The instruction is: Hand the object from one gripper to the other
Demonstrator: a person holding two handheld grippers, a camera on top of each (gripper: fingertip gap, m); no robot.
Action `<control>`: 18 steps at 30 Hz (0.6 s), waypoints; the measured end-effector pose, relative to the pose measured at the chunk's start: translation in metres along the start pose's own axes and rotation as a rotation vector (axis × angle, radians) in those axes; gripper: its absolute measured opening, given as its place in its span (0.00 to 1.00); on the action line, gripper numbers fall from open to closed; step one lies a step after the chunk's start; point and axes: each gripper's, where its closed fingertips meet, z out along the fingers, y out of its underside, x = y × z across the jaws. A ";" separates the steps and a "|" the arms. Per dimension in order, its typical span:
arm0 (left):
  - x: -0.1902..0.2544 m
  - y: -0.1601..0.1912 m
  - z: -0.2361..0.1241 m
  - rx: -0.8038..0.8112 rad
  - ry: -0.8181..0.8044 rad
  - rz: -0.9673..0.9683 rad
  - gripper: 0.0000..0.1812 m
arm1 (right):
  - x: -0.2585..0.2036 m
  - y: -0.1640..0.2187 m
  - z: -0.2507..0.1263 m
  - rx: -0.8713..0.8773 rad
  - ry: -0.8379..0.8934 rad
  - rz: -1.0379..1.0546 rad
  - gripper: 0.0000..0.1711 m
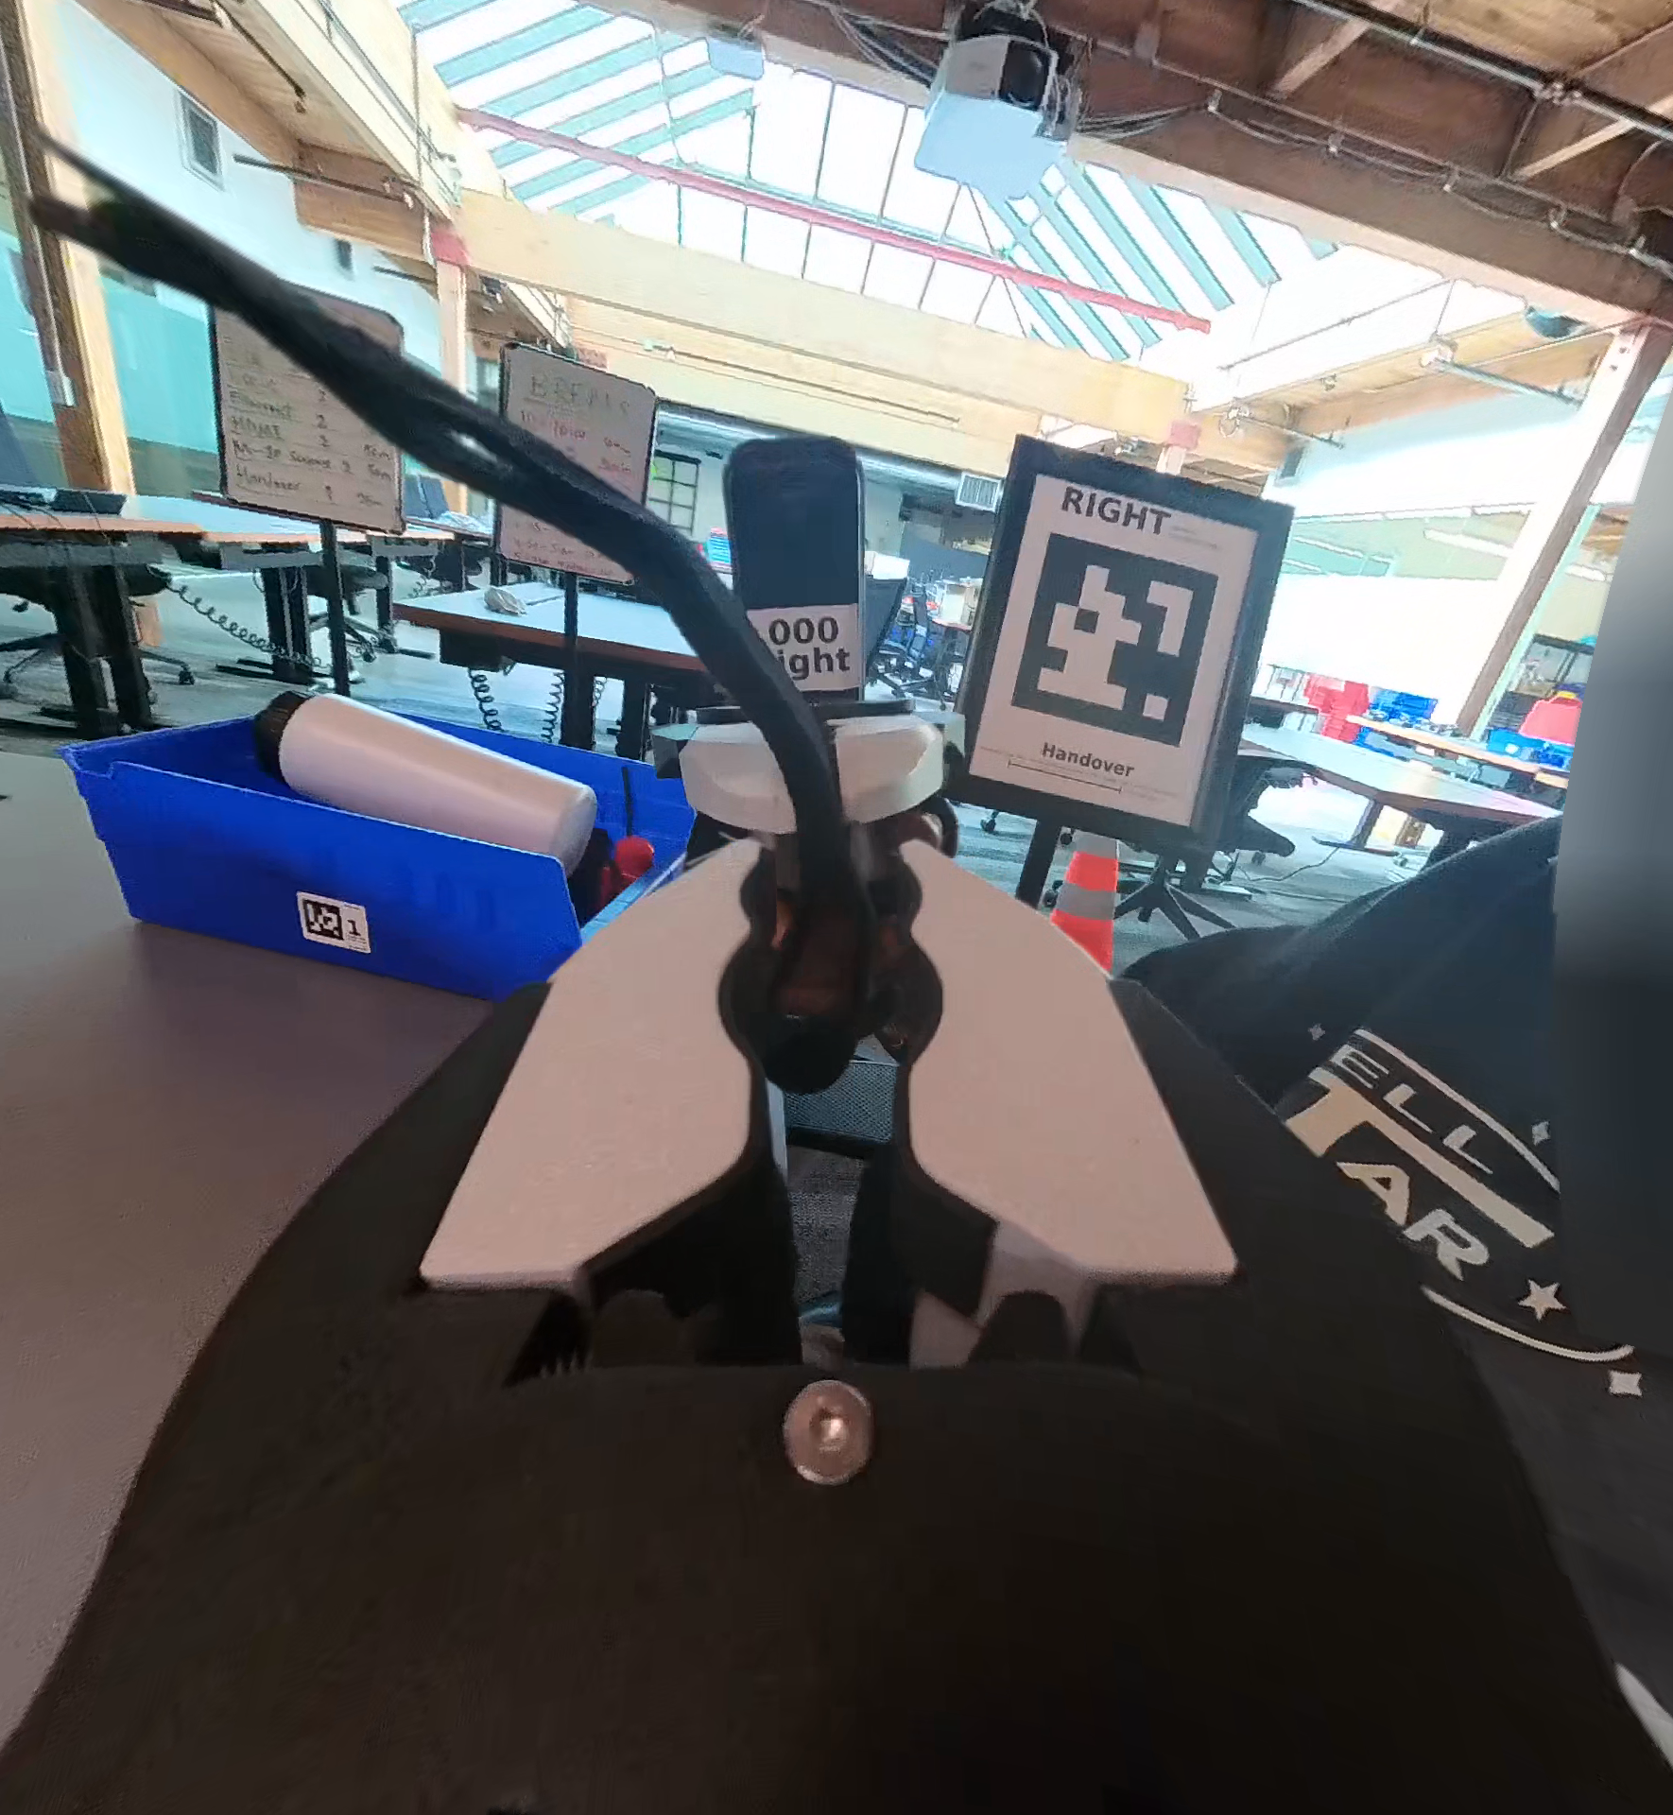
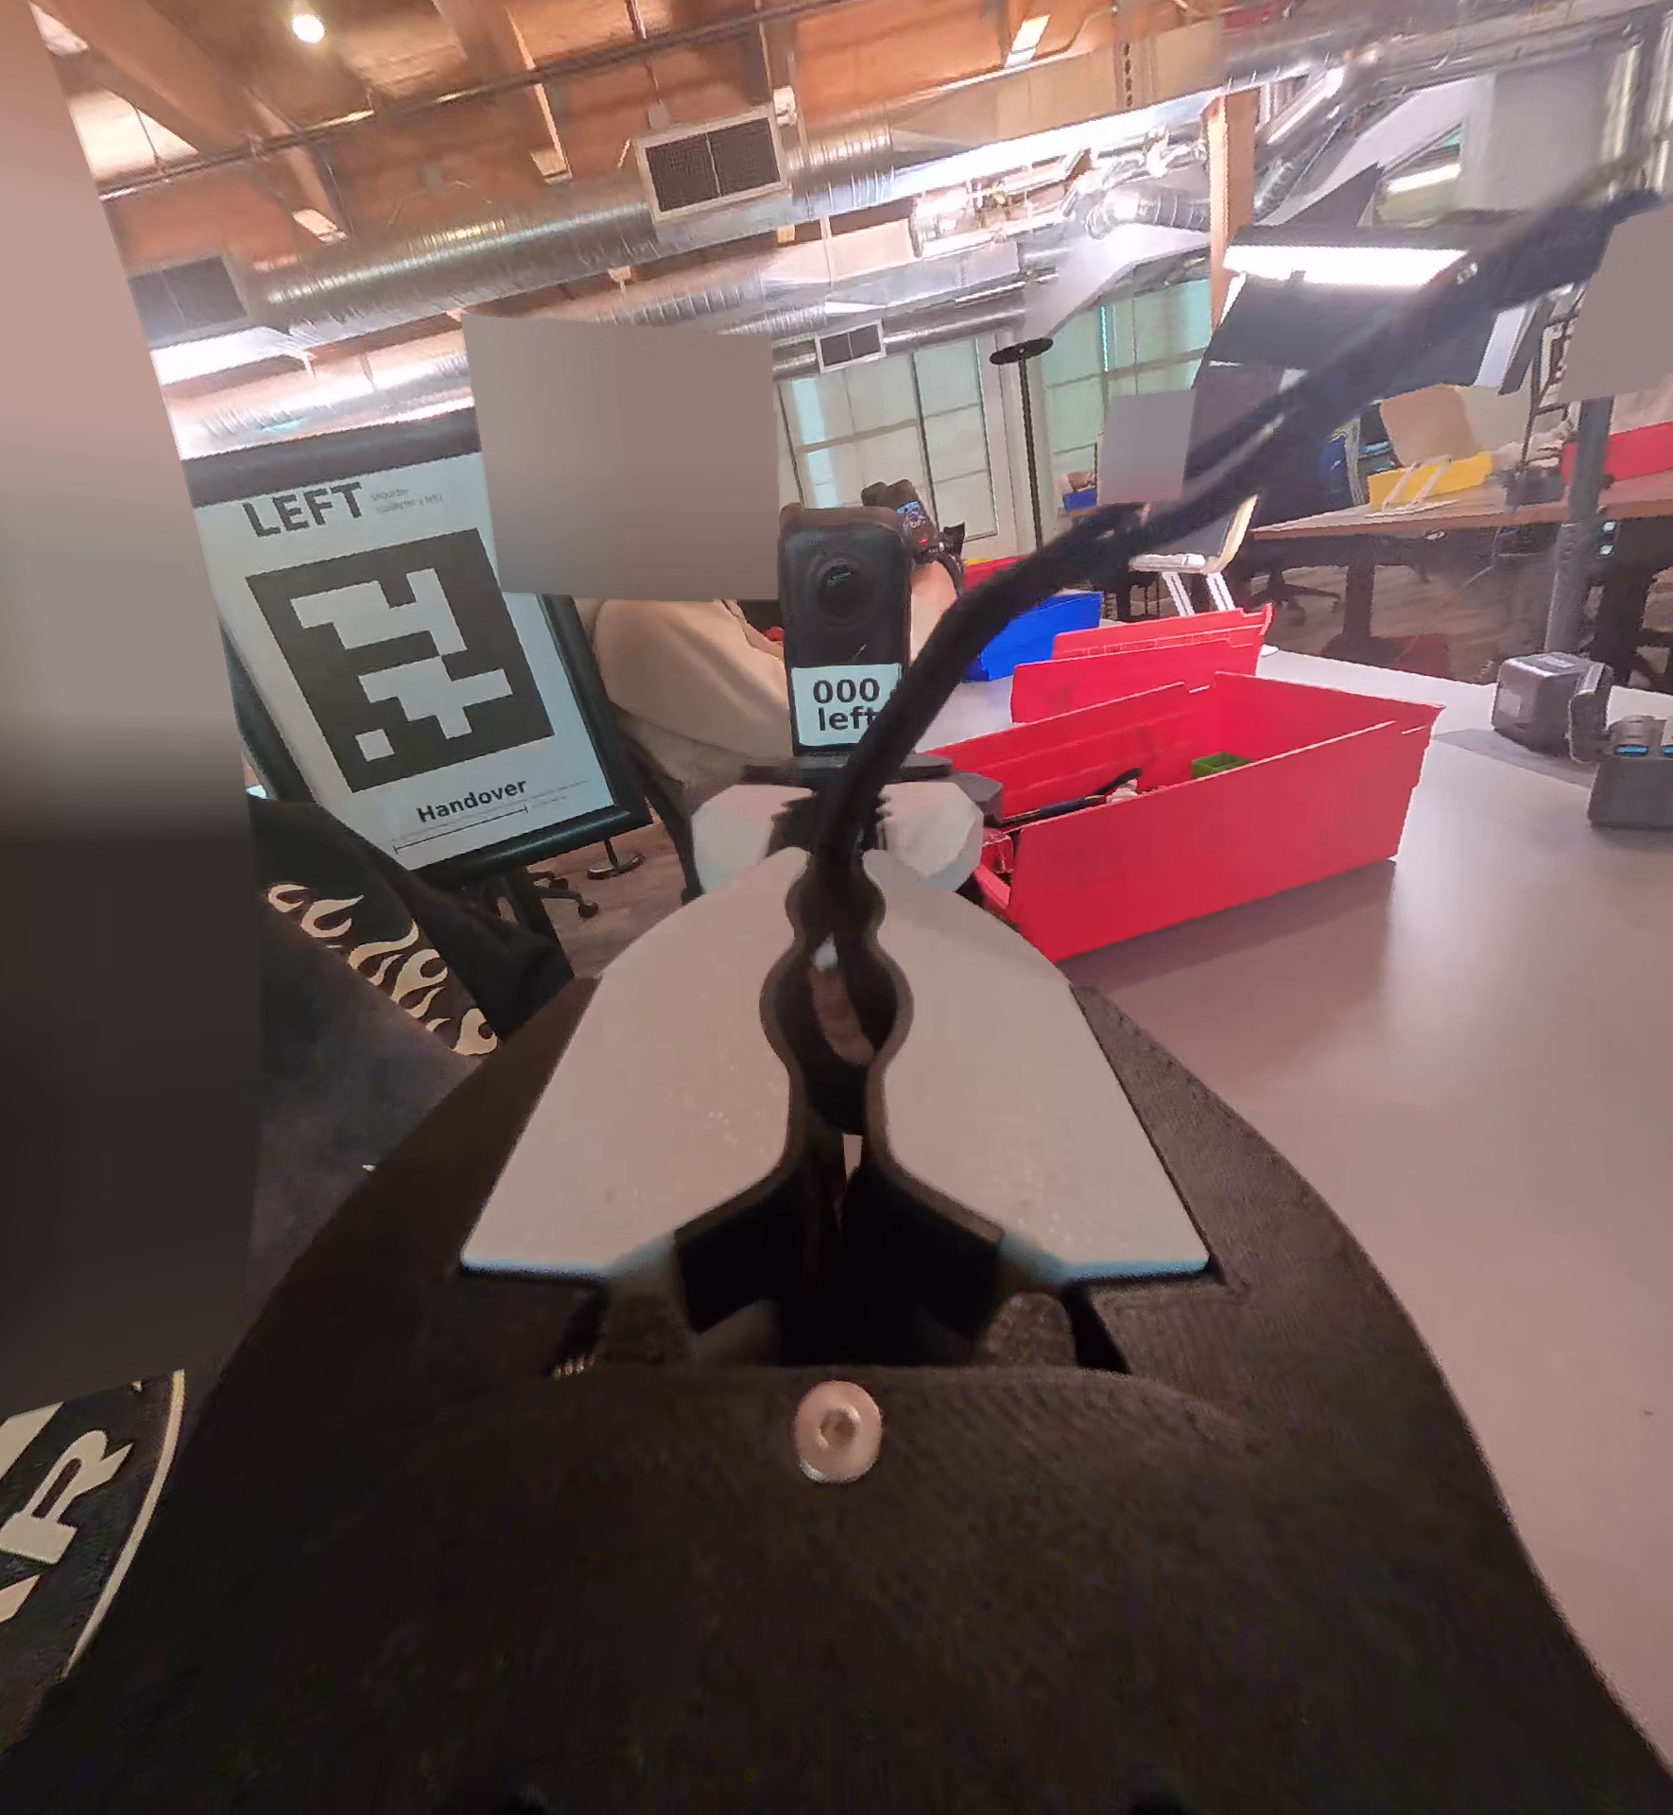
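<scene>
The object is a long black cord (image 1: pixel 479 442). In the left wrist view it runs from the upper left down between my left gripper's (image 1: pixel 828 864) white fingers, which are shut on it. My right gripper (image 1: pixel 813 776) faces it nose to nose, just beyond the tips. In the right wrist view the cord (image 2: pixel 1009 579) comes from the upper right and passes between my right gripper's (image 2: pixel 837 864) shut fingers. The left gripper (image 2: pixel 833 820) sits right behind those tips. Both hold the cord above the grey table (image 2: pixel 1402 1080).
A blue bin (image 1: pixel 322 864) with a white bottle (image 1: pixel 430 766) stands on the table left of the grippers. A red bin (image 2: pixel 1206 815) holds small parts. Grey chargers (image 2: pixel 1648 776) sit at the far edge. Framed marker signs (image 1: pixel 1117 629) and an orange cone (image 1: pixel 1088 884) stand behind. Less than 4 cm separates the two grippers' tips.
</scene>
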 end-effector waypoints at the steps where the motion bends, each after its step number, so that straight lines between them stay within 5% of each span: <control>1: 0.000 0.001 0.001 0.002 0.001 0.006 0.09 | -0.001 0.001 0.001 -0.002 -0.005 0.005 0.03; 7: 0.003 -0.002 0.001 0.028 0.029 -0.004 0.03 | -0.005 -0.002 0.002 0.017 -0.020 -0.006 0.05; 12: -0.008 -0.020 -0.011 0.148 -0.033 -0.054 0.03 | 0.003 0.005 0.003 -0.021 0.038 -0.082 0.22; 18: -0.012 -0.025 -0.014 0.194 -0.043 -0.094 0.03 | 0.007 0.014 0.011 -0.064 0.111 -0.213 0.17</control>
